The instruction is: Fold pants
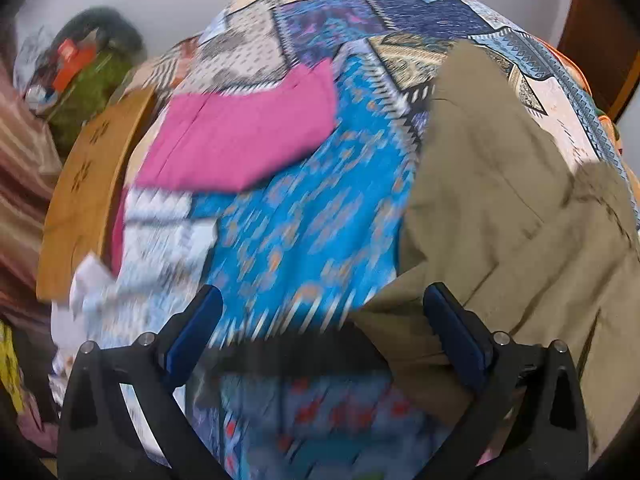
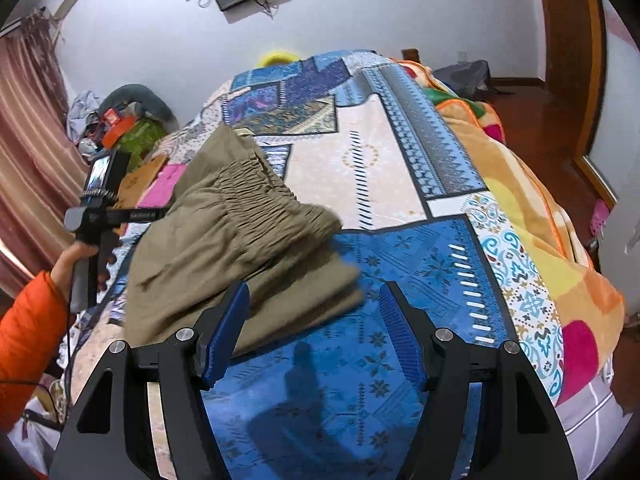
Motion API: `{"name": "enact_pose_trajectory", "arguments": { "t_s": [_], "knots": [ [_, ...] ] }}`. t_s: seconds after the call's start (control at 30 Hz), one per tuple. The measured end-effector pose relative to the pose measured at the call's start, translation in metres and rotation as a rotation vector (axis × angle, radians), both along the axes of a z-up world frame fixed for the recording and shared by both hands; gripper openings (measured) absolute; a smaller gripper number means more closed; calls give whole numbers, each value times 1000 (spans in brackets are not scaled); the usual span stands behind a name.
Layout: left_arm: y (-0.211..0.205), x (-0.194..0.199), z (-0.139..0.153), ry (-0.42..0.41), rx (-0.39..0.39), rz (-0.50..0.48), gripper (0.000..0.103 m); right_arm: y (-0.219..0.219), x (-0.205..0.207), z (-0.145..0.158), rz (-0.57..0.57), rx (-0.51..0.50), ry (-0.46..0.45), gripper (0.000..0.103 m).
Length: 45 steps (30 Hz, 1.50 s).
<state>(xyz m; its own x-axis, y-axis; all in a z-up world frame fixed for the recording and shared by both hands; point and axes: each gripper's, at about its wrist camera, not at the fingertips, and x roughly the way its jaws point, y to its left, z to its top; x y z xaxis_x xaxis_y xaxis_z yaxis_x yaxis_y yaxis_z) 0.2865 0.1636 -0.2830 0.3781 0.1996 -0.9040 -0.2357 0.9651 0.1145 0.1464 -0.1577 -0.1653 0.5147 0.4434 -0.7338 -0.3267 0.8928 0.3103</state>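
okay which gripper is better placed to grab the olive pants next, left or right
Probably the right gripper: it hangs open with one finger at the olive pants' folded edge. The left gripper, also open, hangs mostly over the blue bedspread.

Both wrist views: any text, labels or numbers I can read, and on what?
None can be read.
Left gripper: white lettering on its bar, too small.
Its screen: blurred.
Orange box: print too small.
Pants, bedspread: no lettering, pattern only.
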Motion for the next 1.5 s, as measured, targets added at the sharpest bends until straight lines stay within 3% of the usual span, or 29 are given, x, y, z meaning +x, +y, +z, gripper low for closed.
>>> {"name": "enact_pose_trajectory", "arguments": {
  "t_s": [0.13,0.33,0.5,0.57,0.7,0.77,0.93,1.07,1.23,1.4,1.5],
  "knots": [
    [8,-44,5,-8,-54,38,103,12,-5,4,40,27,-2,64],
    [17,-100,4,-49,-211,83,103,35,-9,-6,99,21,9,63],
    [22,-115,6,-79,-313,88,79,46,-1,-28,122,-5,51,50],
    [22,-120,10,-89,-305,85,71,46,1,-31,129,-20,39,49],
    [29,-128,12,-81,-227,103,67,43,2,-30,136,-24,39,47],
    [34,-128,11,-50,-163,106,55,43,1,-28,141,-42,39,47],
    [40,-125,31,-92,-178,66,54,37,2,-10,136,-49,13,47],
    [16,-110,64,-183,-186,-37,54,38,16,8,127,-19,-21,47],
    [-26,-79,81,-215,-229,-175,54,60,39,17,154,-30,-69,47],
    [-72,-45,66,-185,-229,-281,54,95,52,7,245,-60,-65,47],
    [-87,-33,41,-125,-190,-305,55,110,58,-11,283,-114,-27,47]
  ]
}}
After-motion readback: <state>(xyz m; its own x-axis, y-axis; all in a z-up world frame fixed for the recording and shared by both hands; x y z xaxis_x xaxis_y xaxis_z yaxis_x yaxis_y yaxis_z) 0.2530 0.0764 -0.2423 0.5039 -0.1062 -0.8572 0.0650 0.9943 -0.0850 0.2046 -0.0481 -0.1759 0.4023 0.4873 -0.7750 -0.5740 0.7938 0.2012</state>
